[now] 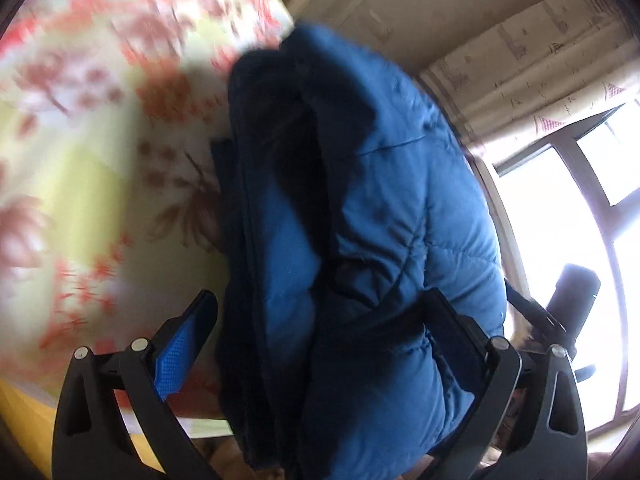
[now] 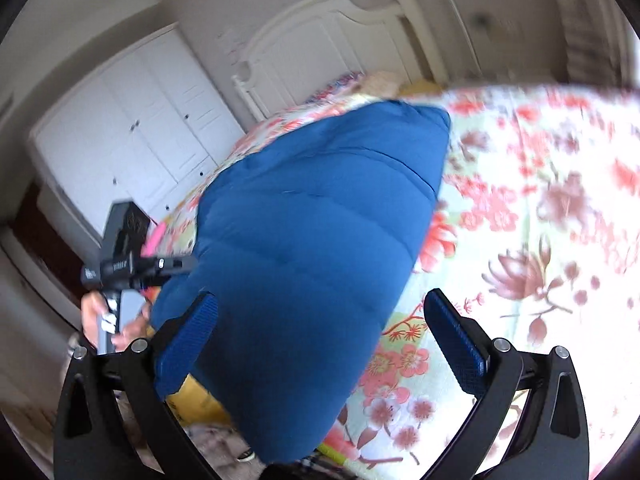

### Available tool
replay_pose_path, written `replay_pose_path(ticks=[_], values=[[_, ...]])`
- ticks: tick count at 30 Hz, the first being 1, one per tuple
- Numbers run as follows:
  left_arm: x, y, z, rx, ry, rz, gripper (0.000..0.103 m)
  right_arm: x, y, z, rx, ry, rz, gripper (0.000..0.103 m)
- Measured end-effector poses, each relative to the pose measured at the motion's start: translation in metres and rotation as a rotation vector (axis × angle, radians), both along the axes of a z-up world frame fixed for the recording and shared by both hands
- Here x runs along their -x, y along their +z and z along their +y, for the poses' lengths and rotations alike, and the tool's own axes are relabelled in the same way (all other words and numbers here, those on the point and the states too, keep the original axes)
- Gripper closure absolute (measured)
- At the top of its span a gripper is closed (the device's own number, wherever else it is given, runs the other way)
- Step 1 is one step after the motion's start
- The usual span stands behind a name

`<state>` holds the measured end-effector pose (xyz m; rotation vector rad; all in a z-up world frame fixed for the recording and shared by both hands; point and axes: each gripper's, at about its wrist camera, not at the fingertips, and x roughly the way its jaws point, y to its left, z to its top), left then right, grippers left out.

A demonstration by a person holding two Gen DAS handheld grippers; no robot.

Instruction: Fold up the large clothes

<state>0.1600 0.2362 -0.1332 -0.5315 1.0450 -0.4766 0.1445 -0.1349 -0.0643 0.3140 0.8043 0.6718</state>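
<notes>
Jacket (image 2: 304,240) lies bunched on my flowered bed (image 2: 540,220). Right gripper (image 2: 320,344) jaws stand wide around it, not pressing. Left gripper (image 1: 320,332) jaws wide too.

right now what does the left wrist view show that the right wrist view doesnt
Only the left wrist view shows the window, the patterned curtain and the jacket's dark lining. Only the right wrist view shows the white wardrobe, the headboard and the hand holding the other gripper. Both show the blue puffer jacket on the floral bedspread.
</notes>
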Motion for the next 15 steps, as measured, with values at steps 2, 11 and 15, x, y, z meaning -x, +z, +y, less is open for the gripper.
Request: replay_pose_path(ticks=[2,11,15], values=[[-0.007,-0.01,0.003,0.068,-0.025,0.029,0.002,-0.01,-0.01,0.001,-0.016,0.005,0.069,0.004],[-0.001,-0.017,-0.004,0.123,-0.094,-0.016,0.002,-0.029,-0.029,0.031,-0.072,0.098,0.176,0.004],[-0.003,-0.015,-0.013,0.1,-0.12,-0.013,0.002,-0.039,-0.04,0.032,-0.107,0.131,0.243,0.004]])
